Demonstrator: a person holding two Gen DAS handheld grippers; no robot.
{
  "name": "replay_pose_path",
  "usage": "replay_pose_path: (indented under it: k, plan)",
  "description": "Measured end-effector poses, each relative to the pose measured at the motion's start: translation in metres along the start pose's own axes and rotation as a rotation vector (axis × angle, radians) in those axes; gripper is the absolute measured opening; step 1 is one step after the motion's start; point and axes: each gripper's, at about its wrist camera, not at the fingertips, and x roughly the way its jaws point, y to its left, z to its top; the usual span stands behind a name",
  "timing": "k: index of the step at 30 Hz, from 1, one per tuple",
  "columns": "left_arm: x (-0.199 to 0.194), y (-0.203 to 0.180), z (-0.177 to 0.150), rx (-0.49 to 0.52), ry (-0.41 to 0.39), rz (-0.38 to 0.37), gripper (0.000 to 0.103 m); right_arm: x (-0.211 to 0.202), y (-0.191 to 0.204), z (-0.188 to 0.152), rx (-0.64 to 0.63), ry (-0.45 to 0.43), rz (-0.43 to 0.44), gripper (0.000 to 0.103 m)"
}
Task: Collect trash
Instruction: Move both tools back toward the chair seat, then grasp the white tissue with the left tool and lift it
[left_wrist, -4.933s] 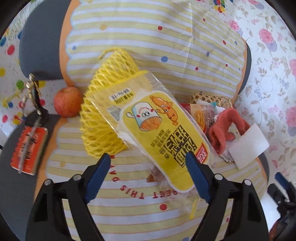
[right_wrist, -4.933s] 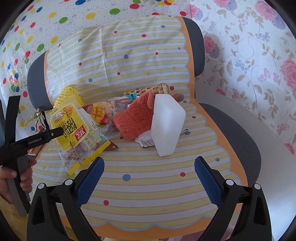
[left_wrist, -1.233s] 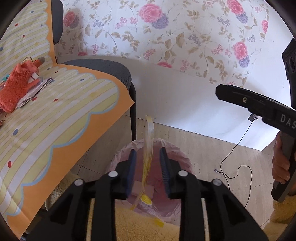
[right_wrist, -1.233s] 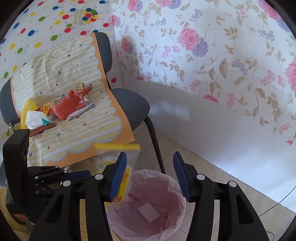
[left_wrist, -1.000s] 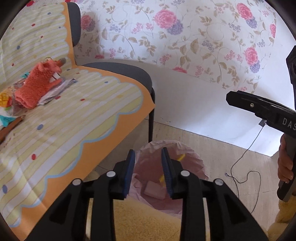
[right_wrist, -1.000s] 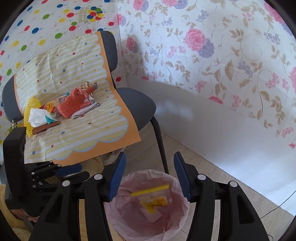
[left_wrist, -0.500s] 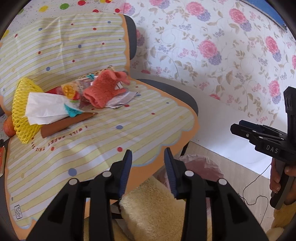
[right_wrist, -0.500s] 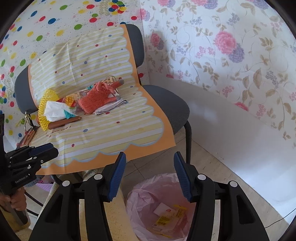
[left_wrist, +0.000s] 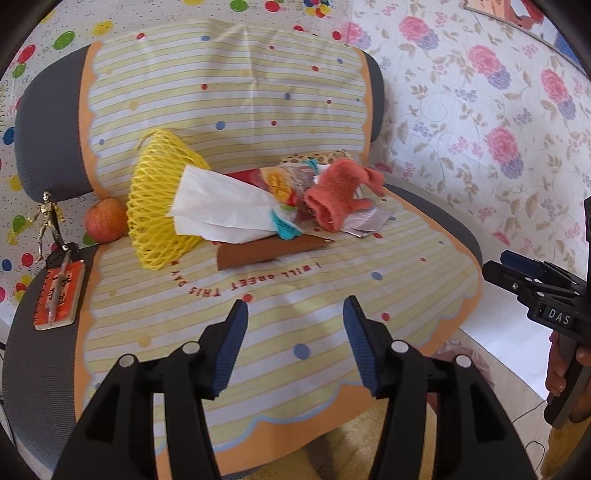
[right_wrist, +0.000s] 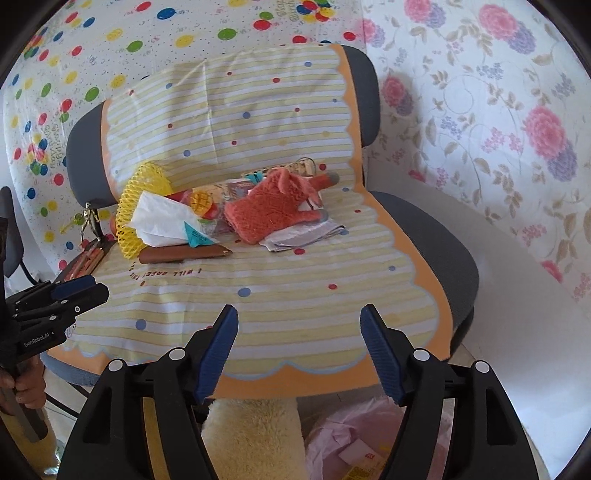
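Observation:
On the striped chair cloth (left_wrist: 280, 295) lies a pile: a yellow foam net (left_wrist: 155, 206), a white tissue (left_wrist: 218, 210), colourful snack wrappers (left_wrist: 280, 181), an orange knitted glove (left_wrist: 340, 195) and a brown flat case (left_wrist: 266, 251). The same pile shows in the right wrist view, with the tissue (right_wrist: 159, 218) and glove (right_wrist: 273, 206). My left gripper (left_wrist: 293, 347) is open and empty above the seat's front. My right gripper (right_wrist: 299, 350) is open and empty over the seat edge. The pink-lined trash bin (right_wrist: 362, 446) sits below it with wrappers inside.
An apple (left_wrist: 105, 225), a gold figurine keychain (left_wrist: 50, 221) and an orange notebook (left_wrist: 59, 295) lie at the seat's left. Floral wallpaper (left_wrist: 498, 122) covers the right wall. A fluffy yellow thing (right_wrist: 255, 439) is under the seat front.
The yellow snack bag dropped from my left gripper into the bin. Both grippers then swung from the bin back toward the chair and opened wider.

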Motion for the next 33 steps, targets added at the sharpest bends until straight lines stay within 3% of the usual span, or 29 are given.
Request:
replay_pose_path:
  k: [7,11,20,28,31,33]
  plan:
    - [0.02,0.041,0.02,-0.076,-0.003,0.04,0.054,0.031,0.021,0.026,-0.054,-0.014,0.045,0.07]
    - [0.04,0.056,0.035,-0.126,0.001,0.016,0.054,0.046,0.028,0.036,-0.066,-0.016,0.065,0.07]
    - [0.094,0.073,0.05,-0.238,0.07,0.014,0.058,0.067,0.028,0.037,-0.06,-0.002,0.079,0.07]
    - [0.12,0.09,0.06,-0.353,0.067,-0.042,0.06,0.078,0.021,0.032,-0.043,0.026,0.079,0.07]
    - [0.122,0.096,0.061,-0.41,0.058,-0.07,0.044,0.078,0.022,0.03,-0.045,0.027,0.077,0.07]
    - [0.118,0.094,0.062,-0.414,0.033,-0.094,0.025,0.077,0.022,0.029,-0.049,0.028,0.076,0.07]
